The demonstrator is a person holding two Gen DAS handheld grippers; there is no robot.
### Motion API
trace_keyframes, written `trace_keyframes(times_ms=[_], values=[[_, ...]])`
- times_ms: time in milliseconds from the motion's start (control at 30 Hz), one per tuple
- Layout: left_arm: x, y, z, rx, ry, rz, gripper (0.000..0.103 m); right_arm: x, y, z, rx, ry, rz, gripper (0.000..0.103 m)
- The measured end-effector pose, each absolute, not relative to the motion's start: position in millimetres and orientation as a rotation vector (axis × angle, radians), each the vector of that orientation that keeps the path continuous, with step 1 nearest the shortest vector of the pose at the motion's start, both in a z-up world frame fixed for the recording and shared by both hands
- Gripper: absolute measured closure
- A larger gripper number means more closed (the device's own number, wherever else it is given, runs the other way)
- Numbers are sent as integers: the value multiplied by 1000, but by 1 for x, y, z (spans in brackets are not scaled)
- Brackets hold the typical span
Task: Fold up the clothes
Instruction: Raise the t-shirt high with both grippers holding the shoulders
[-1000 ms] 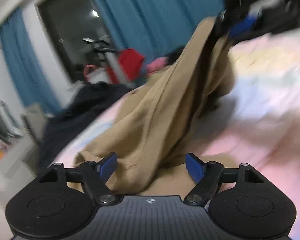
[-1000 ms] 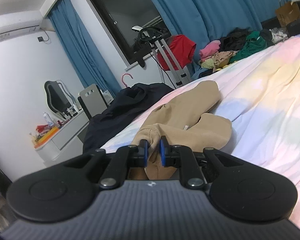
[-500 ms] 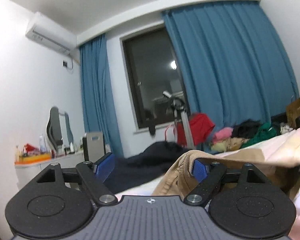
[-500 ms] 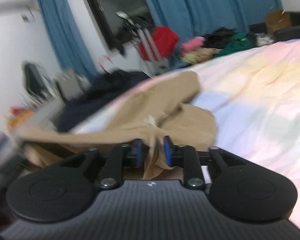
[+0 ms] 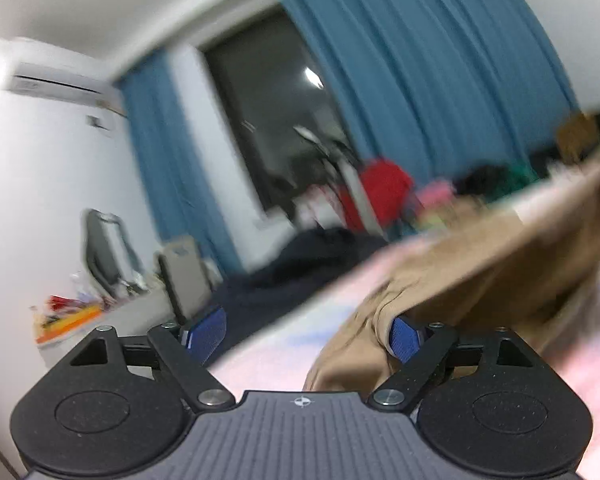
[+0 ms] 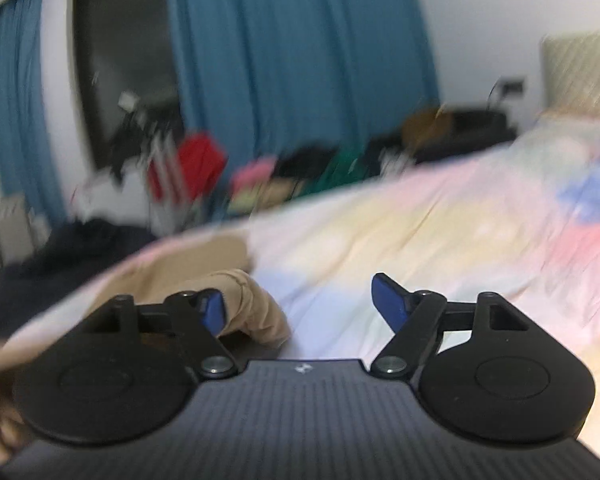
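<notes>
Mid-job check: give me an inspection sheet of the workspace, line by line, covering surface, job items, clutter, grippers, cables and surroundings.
Surface: bed with pastel sheet, mostly bare toward the headboard.
Job's things: tan garment, partly lifted off the sheet and draped over one blue pad of the left gripper; a bunched end lies on the sheet in the right wrist view.
Clutter: dark garment at the bed's edge; pile of coloured clothes beyond the bed.
Grippers: left gripper open, cloth hanging on one finger, not clamped; right gripper open, holding nothing.
Cables: a cord at the wall socket; blurred.
Surroundings: blue curtains, dark window, air conditioner, cluttered desk.
</notes>
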State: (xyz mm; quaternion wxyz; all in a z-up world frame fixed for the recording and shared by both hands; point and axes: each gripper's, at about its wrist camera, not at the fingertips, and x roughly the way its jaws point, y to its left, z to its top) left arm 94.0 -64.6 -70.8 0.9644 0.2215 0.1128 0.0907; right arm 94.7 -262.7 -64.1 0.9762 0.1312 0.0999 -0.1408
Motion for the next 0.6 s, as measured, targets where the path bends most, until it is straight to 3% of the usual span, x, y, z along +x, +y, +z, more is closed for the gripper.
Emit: trace_keyframes(times_ms=[133,367,533,600], values=[[105,-62,-84,457,304,190,16,97,-265,-66,232,221,-260,26],[96,-38,-58,305,190,296,16,137,-252,-106,96,550,-142,25],[86,-25,-38,240,111,330,15,140,-231,-127,30,668,-74,26],[82,-20,-30,214,79,343,14,133,-237,-122,63,628,-120,26]])
